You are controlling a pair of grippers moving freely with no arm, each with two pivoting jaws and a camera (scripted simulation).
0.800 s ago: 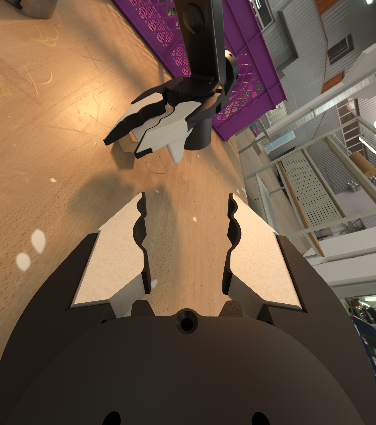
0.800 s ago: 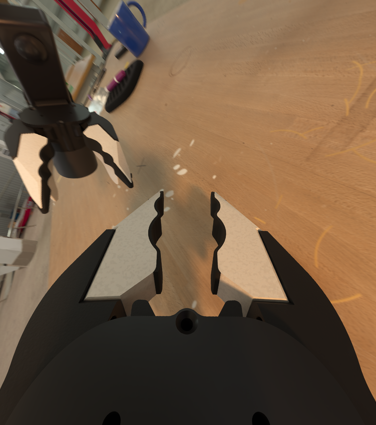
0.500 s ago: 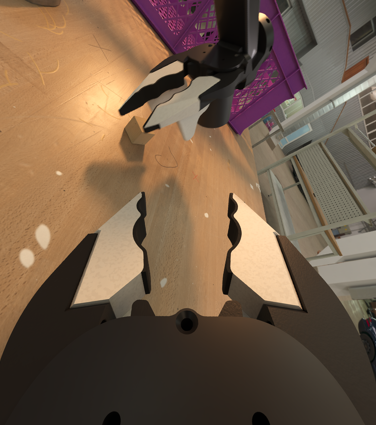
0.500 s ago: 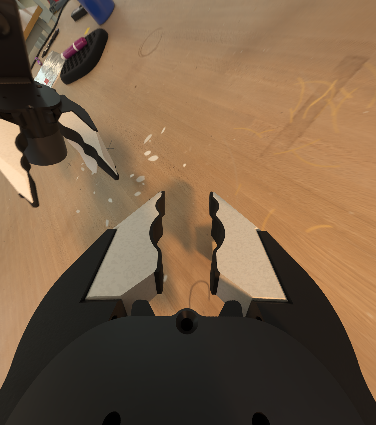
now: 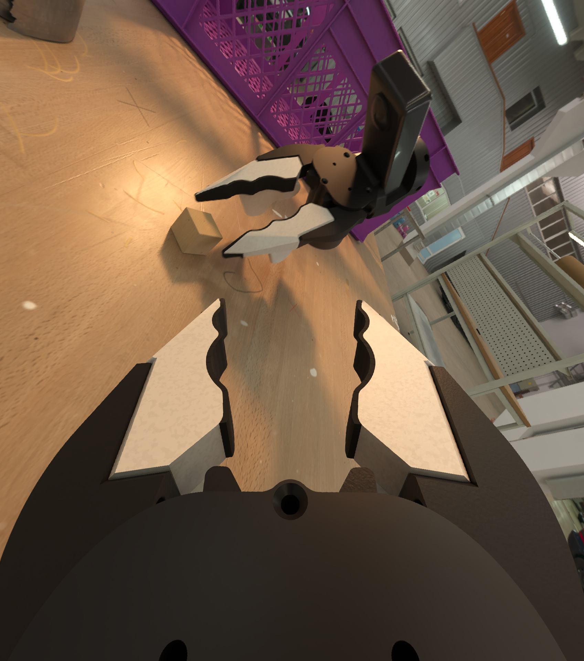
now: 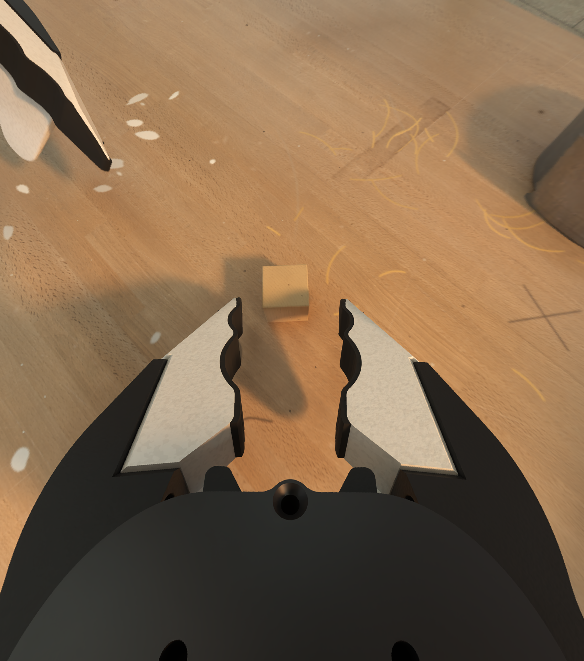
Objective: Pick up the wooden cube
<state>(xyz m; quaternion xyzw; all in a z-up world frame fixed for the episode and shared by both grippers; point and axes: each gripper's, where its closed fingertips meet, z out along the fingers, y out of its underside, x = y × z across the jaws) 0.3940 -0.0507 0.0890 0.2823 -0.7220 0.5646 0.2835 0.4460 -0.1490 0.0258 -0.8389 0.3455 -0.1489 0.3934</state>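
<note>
Moved: my right gripper (image 6: 289,304) has swung over the wooden cube (image 6: 285,291), jaws spread wider, empty. Cube: on worktop (image 6: 354,89), just beyond their tips. Left gripper (image 5: 289,304): jaws apart, empty.

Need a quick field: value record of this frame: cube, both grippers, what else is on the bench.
target: wooden cube, resting on the wooden table, not held
right hand-held gripper: open, cube just ahead of its fingertips, lined up with the gap
left hand-held gripper: open, empty, away from the cube
other items: purple crate at the table edge; round grey-brown object
</note>
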